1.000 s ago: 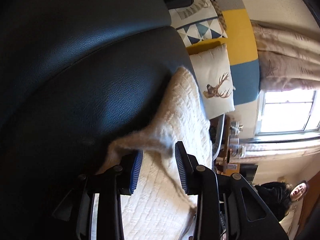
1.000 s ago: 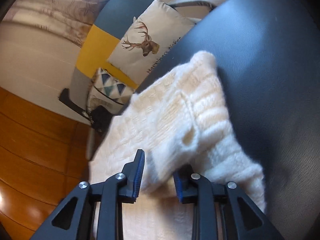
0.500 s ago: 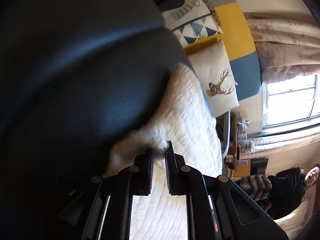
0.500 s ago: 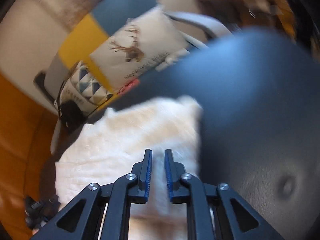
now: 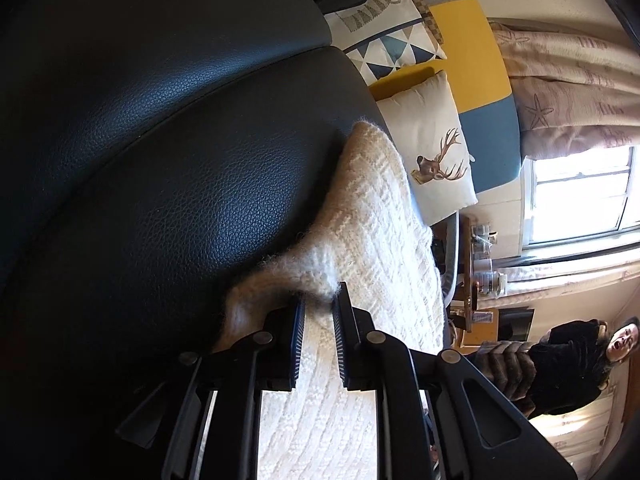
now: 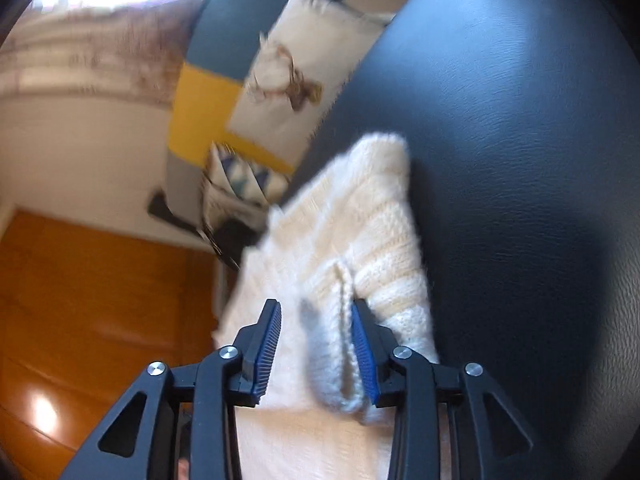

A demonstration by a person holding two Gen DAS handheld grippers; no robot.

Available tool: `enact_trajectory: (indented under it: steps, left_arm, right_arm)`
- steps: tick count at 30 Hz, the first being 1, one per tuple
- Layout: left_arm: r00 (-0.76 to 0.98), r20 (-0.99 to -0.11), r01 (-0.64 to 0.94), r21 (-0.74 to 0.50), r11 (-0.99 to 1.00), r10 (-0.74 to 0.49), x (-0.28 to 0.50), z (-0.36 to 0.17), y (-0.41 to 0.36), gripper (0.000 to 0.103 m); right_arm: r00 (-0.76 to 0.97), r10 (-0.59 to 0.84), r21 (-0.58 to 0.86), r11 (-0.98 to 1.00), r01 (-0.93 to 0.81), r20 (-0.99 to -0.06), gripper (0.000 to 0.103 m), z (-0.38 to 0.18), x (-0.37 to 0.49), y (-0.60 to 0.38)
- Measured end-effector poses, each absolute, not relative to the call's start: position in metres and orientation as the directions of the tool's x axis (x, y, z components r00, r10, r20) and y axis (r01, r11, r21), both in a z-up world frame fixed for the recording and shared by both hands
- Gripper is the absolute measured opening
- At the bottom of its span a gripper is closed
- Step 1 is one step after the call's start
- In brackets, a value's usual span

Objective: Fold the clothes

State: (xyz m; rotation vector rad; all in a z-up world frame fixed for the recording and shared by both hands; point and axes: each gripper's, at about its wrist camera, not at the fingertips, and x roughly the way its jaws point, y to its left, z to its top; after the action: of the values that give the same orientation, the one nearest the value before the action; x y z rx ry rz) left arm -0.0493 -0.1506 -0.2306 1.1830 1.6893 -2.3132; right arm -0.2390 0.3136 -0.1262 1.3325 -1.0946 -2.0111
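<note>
A cream knitted sweater (image 5: 376, 232) lies on a black leather seat (image 5: 192, 168). My left gripper (image 5: 319, 304) has its jaws close together, pinching a fluffy edge of the sweater at the fingertips. In the right wrist view the same sweater (image 6: 352, 216) lies folded over on the black leather (image 6: 520, 140). My right gripper (image 6: 316, 312) is open, its jaws either side of a ribbed fold of the sweater, which rests against the right finger (image 6: 362, 340).
A deer-print cushion (image 5: 436, 148) and a triangle-pattern cushion (image 5: 396, 44) lean on a blue and yellow sofa behind. A window (image 5: 580, 196) and a person in black (image 5: 568, 360) are at the right. Orange wood floor (image 6: 88, 300) shows at the left.
My right gripper was open, closed on the sweater half a second ago, and has opened again. My left gripper closed on the sweater edge and stays closed on it.
</note>
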Motion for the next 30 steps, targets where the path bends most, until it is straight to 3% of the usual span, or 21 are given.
enact_trajectory:
  steps: [4,7,10,15,16,17,22,26,30]
  left_arm:
    - [-0.703,-0.594,0.45,-0.798,-0.402,0.391,-0.051,-0.231,-0.151,0.015]
    - [-0.704,-0.595,0.451,-0.796,-0.403,0.388,-0.052,-0.231,-0.15,0.015]
    - [-0.704,-0.594,0.453,-0.798,-0.397,0.39,-0.052,-0.232,-0.15,0.015]
    - [-0.703,-0.589,0.452,-0.803,-0.39,0.399,-0.052,-0.232,-0.151,0.015]
    - [-0.703,-0.588,0.451,-0.804,-0.388,0.401,-0.052,-0.232,-0.151,0.015]
    - [-0.703,-0.587,0.45,-0.805,-0.387,0.402,-0.052,-0.232,-0.151,0.015]
    - [-0.704,-0.587,0.448,-0.804,-0.391,0.401,-0.051,-0.23,-0.15,0.015]
    - [-0.71,-0.585,0.444,-0.804,-0.396,0.392,-0.05,-0.229,-0.149,0.015]
    - [-0.718,-0.575,0.439,-0.811,-0.387,0.392,-0.047,-0.229,-0.149,0.015]
  right_arm:
    - [-0.375,-0.668,0.671,-0.727,0.145,-0.643,0.04,-0.109,-0.239,0.289]
    - [-0.279,-0.729,0.725,-0.675,0.137,-0.625,0.044,-0.118,-0.238,0.283]
    - [-0.247,-0.707,0.69,-0.705,0.167,-0.663,0.044,-0.118,-0.242,0.277]
    - [-0.199,-0.764,0.772,-0.634,0.054,-0.613,0.044,-0.132,-0.248,0.286]
    - [-0.19,-0.765,0.775,-0.631,0.028,-0.616,0.031,-0.134,-0.25,0.287]
    - [-0.216,-0.724,0.742,-0.671,0.0,-0.655,0.005,-0.132,-0.25,0.29]
    - [-0.339,-0.52,0.51,-0.851,0.124,-0.784,0.006,-0.085,-0.249,0.261]
    - [-0.477,-0.48,0.399,-0.877,0.267,-0.736,0.006,-0.018,-0.248,0.24]
    - [-0.426,-0.353,0.293,-0.934,0.203,-0.833,0.006,-0.05,-0.27,0.23]
